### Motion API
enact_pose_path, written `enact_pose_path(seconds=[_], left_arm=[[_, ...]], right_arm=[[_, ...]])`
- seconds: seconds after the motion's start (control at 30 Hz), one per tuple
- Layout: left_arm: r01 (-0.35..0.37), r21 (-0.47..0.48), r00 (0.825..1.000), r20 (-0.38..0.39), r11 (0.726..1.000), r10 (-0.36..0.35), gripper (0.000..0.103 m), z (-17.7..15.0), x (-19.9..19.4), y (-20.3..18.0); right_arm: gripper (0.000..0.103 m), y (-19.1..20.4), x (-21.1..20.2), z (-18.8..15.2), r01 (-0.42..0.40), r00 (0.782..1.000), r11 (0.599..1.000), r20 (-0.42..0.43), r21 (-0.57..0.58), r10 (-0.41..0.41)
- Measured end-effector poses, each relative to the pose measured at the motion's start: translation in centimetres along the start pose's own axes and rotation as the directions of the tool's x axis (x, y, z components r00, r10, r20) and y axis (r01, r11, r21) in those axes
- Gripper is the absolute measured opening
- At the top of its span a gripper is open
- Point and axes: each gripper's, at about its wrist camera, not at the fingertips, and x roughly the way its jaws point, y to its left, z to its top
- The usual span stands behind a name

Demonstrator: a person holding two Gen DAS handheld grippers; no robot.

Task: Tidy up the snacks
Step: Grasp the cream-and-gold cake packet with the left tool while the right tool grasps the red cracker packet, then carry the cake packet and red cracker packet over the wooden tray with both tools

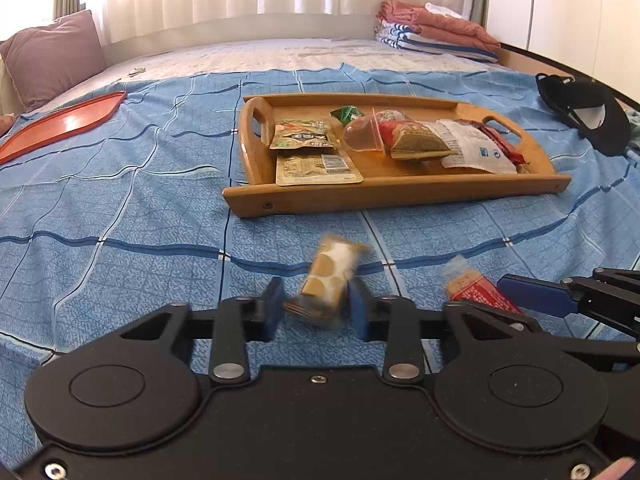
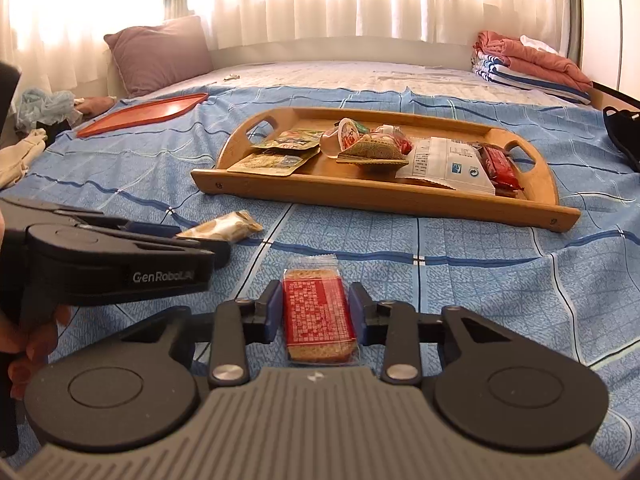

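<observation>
A wooden tray (image 1: 392,196) (image 2: 372,196) on the blue bedspread holds several snack packets. My left gripper (image 1: 318,304) is shut on a tan and white biscuit packet (image 1: 330,276), blurred by motion; the packet also shows in the right wrist view (image 2: 220,226). My right gripper (image 2: 316,312) is shut on a red cracker packet (image 2: 316,316), held near the bedspread in front of the tray; that packet shows in the left wrist view (image 1: 476,290).
An orange tray (image 1: 60,124) (image 2: 148,114) lies at the far left. A purple pillow (image 2: 160,56) and folded towels (image 2: 528,64) sit at the back. A black cap (image 1: 584,112) lies right of the wooden tray.
</observation>
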Motion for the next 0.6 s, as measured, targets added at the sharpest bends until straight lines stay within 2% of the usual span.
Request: enact_pose_path(seconds=[0.4,0.6], left_arm=[[0.015,-0.03,0.999,0.041,0.999,-0.014,0.026,0.5,-1.6,-0.3],[0.029,-0.036,0.995,0.093,0.999,-0.025,0.026,2.7,-3.0,-0.3]], right_arm=[[0.04,-1.6,-1.4,1.4,0.03,0.997,0.998,0.066,0.055,-0.034],[0.04,-3.5,-2.0,3.0,0.042,0.995,0.994,0.084,0.1,-0.05]])
